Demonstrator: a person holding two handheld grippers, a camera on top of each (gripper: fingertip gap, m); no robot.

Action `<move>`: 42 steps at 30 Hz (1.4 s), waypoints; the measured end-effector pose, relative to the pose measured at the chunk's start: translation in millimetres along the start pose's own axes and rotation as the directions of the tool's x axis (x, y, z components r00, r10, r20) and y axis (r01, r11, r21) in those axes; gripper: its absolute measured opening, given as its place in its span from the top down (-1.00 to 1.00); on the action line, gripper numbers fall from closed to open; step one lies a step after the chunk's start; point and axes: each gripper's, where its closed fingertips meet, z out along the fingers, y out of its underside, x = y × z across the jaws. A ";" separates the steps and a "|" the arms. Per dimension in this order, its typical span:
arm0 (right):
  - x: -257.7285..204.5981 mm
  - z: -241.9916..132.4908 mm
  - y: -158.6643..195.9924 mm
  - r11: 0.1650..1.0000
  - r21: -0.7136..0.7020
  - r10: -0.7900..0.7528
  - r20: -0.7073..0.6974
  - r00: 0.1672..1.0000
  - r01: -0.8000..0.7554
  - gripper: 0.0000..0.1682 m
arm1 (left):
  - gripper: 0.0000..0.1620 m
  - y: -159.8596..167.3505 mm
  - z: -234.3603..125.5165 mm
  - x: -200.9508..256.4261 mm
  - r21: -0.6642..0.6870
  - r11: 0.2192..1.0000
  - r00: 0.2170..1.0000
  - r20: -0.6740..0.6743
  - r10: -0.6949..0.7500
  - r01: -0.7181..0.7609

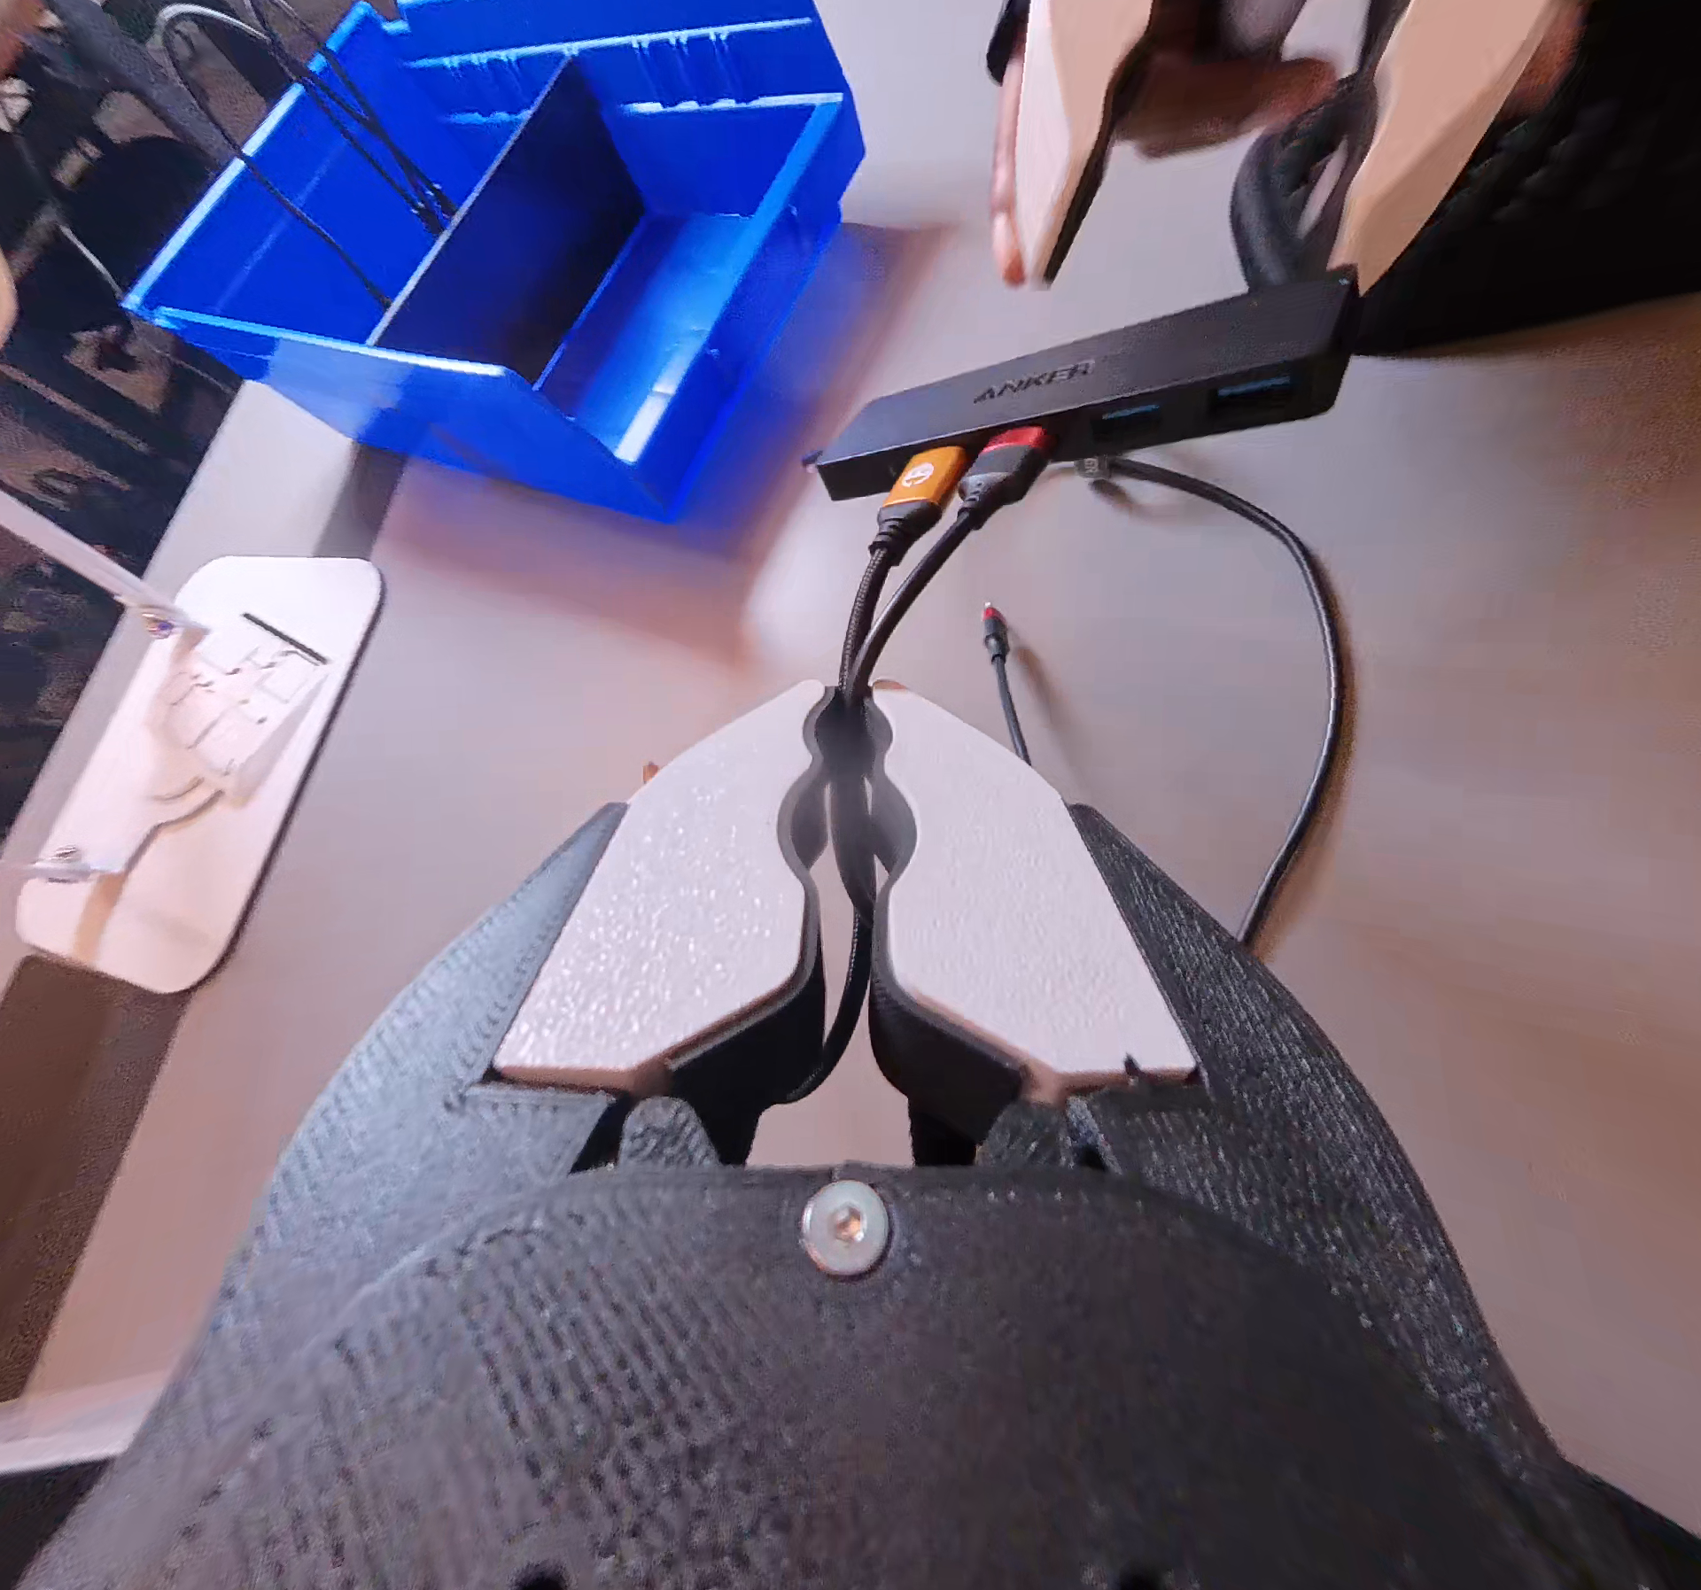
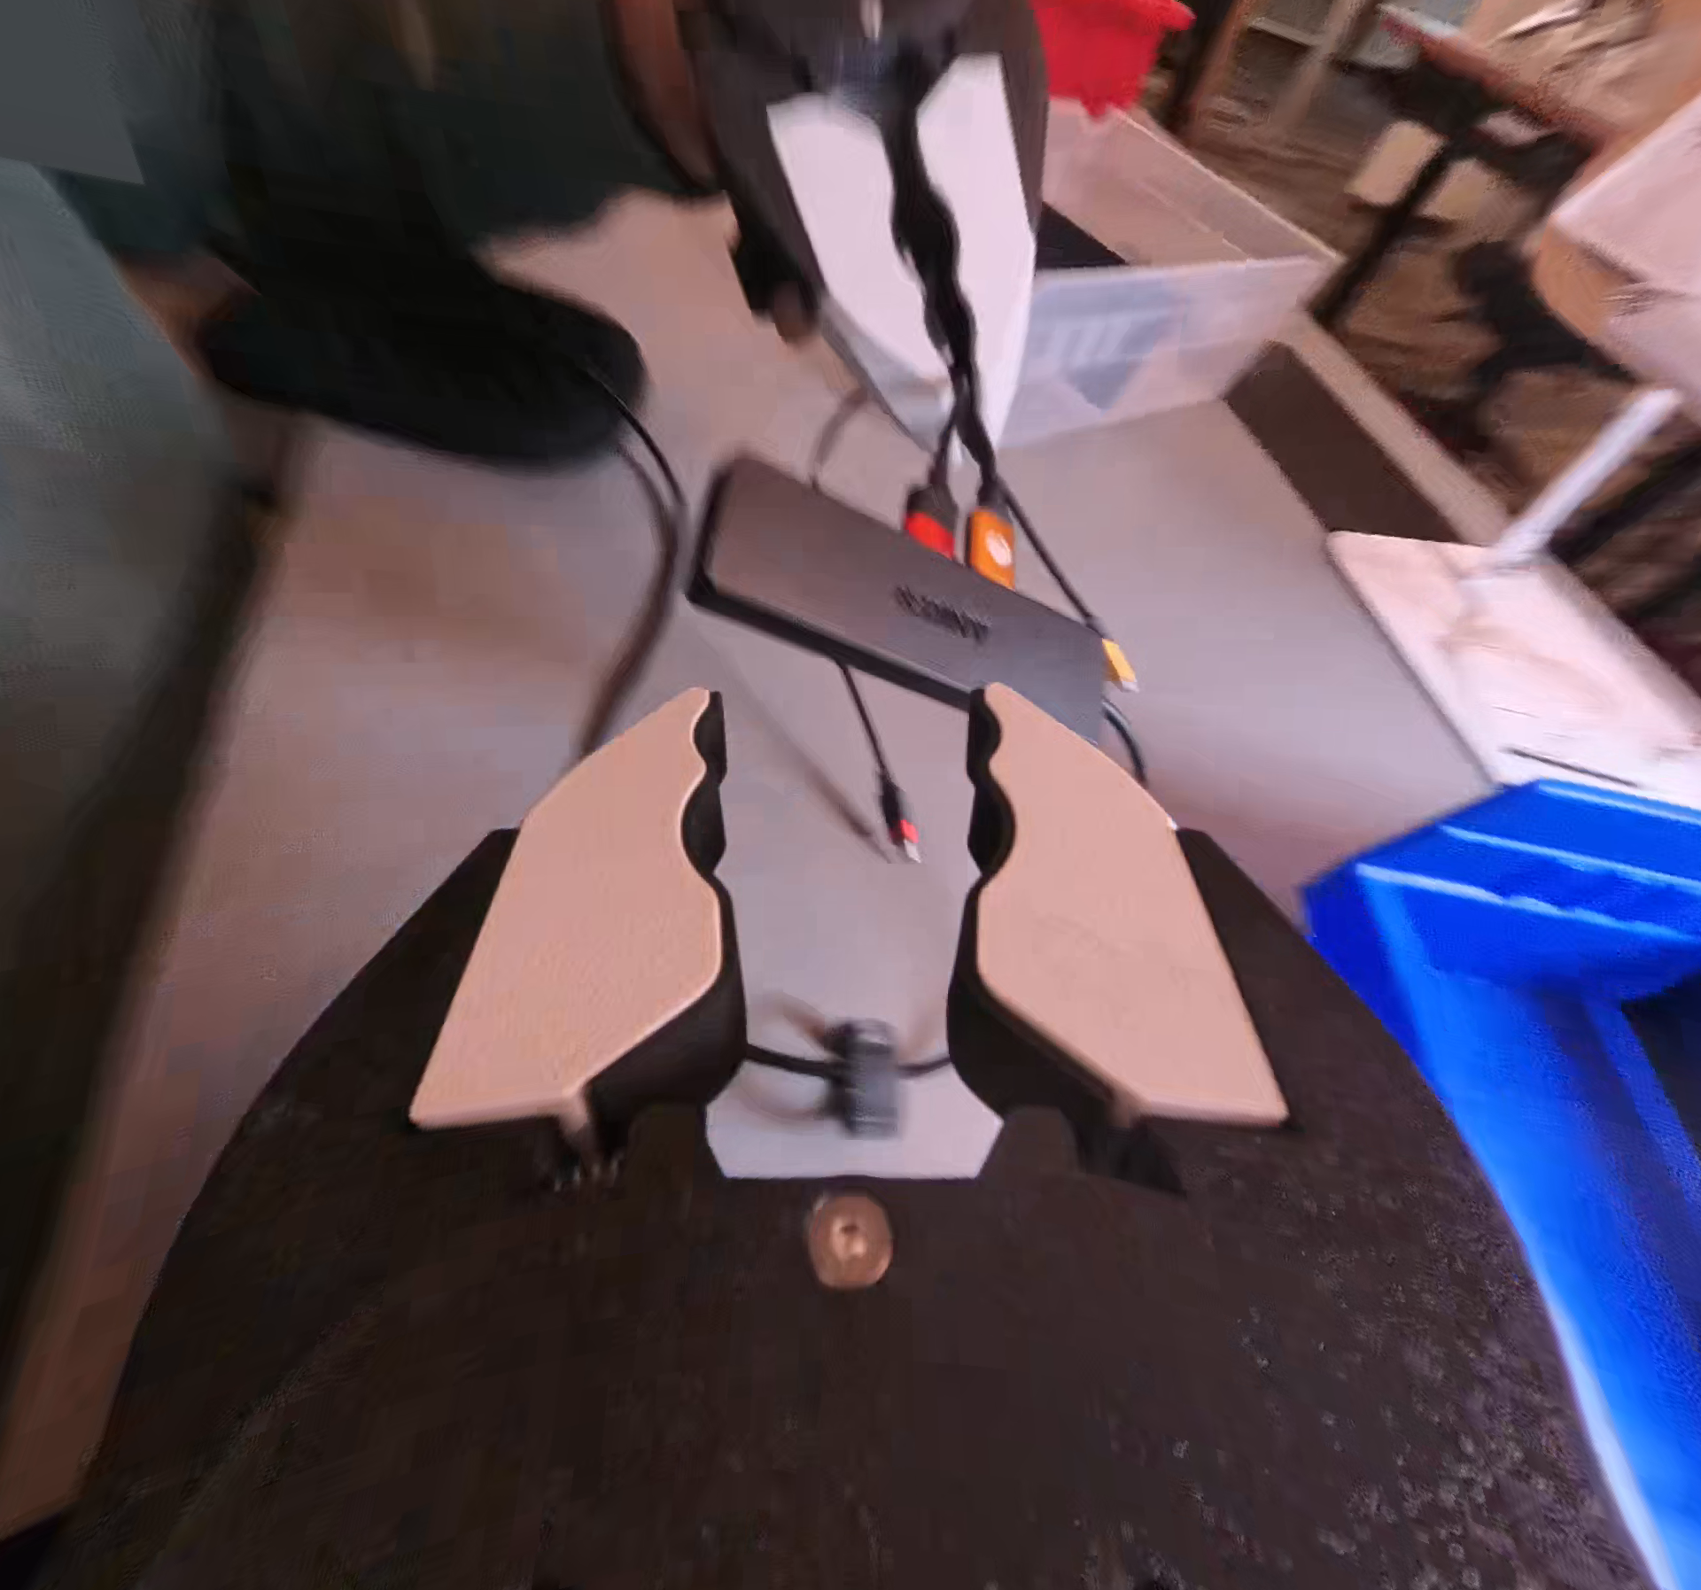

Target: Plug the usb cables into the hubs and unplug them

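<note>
A: Black hub (image 1: 1095, 391) flat on a pale tabletop (image 1: 571, 644), just ahead of the left gripper (image 1: 851, 699). Orange plug (image 1: 925, 478) and red plug (image 1: 1012, 455) seated side by side in its near edge, two blue ports free to the right of them.

B: And the leads?

A: Two black cables (image 1: 884, 616) running back from the plugs, pinched together between the left gripper's pale fingers (image 1: 700, 883), pressed tight on them.

B: Right gripper?

A: Right gripper (image 2: 842, 708) on the hub's far side, fingers spread wide, nothing held. Hub (image 2: 884, 598) just beyond its tips in that view, plugs (image 2: 962, 533) on the edge facing away from it, left gripper (image 2: 957, 386) opposite with the cables. Shot blurred.

B: Anything loose nearby?

A: Small red-tipped connector (image 1: 992, 625) loose on the table just right of the left fingertips, seen between the right gripper's fingers (image 2: 902, 833) from the other side. Hub's own black cord (image 1: 1316, 653) looping away to the right of the left gripper.

B: Farther out?

A: Blue divided bin (image 1: 515, 257) ahead and left of the left gripper, dark wires in one compartment. White stand base (image 1: 202, 764) at the table's left edge. Beyond the right gripper, a clear plastic tub (image 2: 1187, 285), a red bin (image 2: 1086, 9), furniture out of focus.
</note>
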 end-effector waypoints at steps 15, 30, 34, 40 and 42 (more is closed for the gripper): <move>16.0 55.9 -37.9 0.936 -0.351 0.057 0.118 0.991 -0.012 0.72 | 0.94 -34.0 -16.9 8.1 0.129 0.966 0.961 0.192 0.196 -0.223; 198.7 -85.2 -98.2 0.927 -0.376 -0.166 -0.421 0.892 -0.005 0.75 | 0.67 8.2 -45.9 -43.8 0.371 0.913 0.955 0.167 -0.246 0.170; 259.3 -102.9 -90.6 0.895 -0.445 -0.218 -0.510 0.832 -0.038 0.74 | 0.68 30.2 -27.9 -42.1 0.327 0.914 0.947 0.126 -0.294 0.240; 344.0 -98.5 -31.9 0.849 -0.526 -0.309 -0.568 0.763 -0.048 0.75 | 0.72 44.0 -15.5 -41.3 0.295 0.916 0.944 0.103 -0.313 0.272; 368.8 -94.9 -5.4 0.822 -0.568 -0.357 -0.572 0.738 -0.043 0.76 | 0.73 49.1 -10.6 -40.0 0.279 0.919 0.944 0.094 -0.316 0.280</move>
